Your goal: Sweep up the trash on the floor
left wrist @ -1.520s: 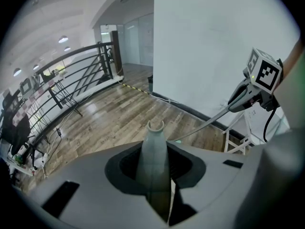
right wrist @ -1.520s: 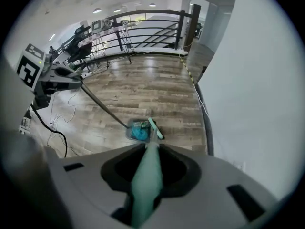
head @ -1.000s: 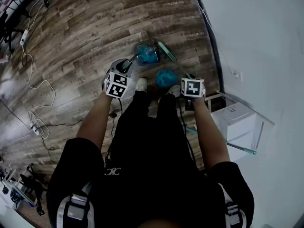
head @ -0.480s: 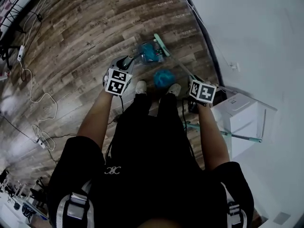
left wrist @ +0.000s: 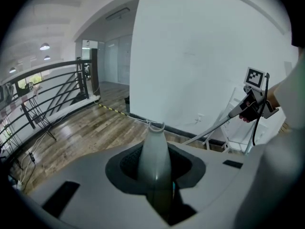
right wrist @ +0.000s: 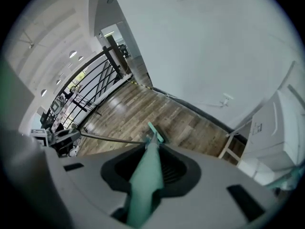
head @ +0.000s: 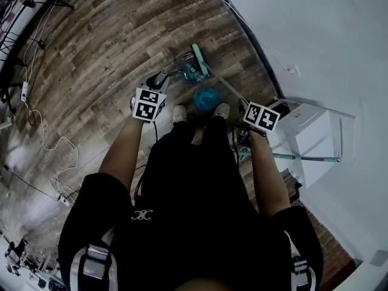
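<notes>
My left gripper (head: 156, 85) is shut on the grey handle (left wrist: 154, 159) of a long-handled dustpan (head: 189, 71), which stands on the wood floor ahead of the person's feet with blue trash in it. My right gripper (head: 250, 109) is shut on the green broom handle (right wrist: 144, 180). The green broom head (head: 200, 58) rests at the dustpan's far right side. A crumpled blue ball of trash (head: 206, 97) lies on the floor between the dustpan and the person's shoes. In the left gripper view, the right gripper (left wrist: 252, 105) shows at the right with the broom pole slanting down.
A white cabinet (head: 315, 141) stands against the white wall (head: 315, 35) at the right, with a teal pole (head: 300, 158) beside it. White cables (head: 51, 144) trail over the floor at the left. A black railing (left wrist: 52, 94) borders the far side.
My right gripper has swung out to the right, toward the white cabinet, and the broom head now lies closer against the dustpan. The left gripper and blue ball have hardly moved.
</notes>
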`<state>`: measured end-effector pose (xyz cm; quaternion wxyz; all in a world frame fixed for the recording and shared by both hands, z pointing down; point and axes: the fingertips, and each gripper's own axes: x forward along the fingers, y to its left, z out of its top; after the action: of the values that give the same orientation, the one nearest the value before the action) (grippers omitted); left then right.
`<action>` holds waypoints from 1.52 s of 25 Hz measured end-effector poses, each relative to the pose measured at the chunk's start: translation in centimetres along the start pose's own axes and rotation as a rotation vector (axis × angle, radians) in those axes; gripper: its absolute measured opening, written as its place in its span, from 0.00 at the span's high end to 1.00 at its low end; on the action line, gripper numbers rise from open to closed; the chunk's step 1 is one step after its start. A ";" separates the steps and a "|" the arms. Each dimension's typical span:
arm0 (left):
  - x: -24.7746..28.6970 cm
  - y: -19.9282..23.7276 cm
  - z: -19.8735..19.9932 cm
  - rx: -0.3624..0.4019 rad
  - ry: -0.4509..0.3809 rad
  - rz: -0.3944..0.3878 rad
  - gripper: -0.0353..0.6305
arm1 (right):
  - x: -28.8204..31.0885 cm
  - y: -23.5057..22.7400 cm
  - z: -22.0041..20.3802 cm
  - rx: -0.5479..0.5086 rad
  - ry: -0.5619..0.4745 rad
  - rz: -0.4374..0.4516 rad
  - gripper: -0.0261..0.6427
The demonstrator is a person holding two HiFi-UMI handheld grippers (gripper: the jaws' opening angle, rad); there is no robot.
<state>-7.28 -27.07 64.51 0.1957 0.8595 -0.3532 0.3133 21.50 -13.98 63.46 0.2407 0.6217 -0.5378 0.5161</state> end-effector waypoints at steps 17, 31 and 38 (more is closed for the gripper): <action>-1.9 -3.1 1.2 0.202 0.039 -0.088 0.80 | -9.0 -6.1 -3.7 0.242 -0.225 -0.100 0.81; -12.3 -10.5 -7.0 0.266 0.127 0.042 0.80 | -13.3 -12.1 -18.9 0.292 -0.199 -0.135 0.81; -13.7 -12.5 -11.4 0.201 0.200 0.052 0.80 | -11.9 -14.1 -21.7 0.274 -0.129 -0.176 0.81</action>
<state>-10.31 -5.67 62.13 0.1347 0.8298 -0.3209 0.4363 27.44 13.88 64.02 0.1631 0.7253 -0.4204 0.5202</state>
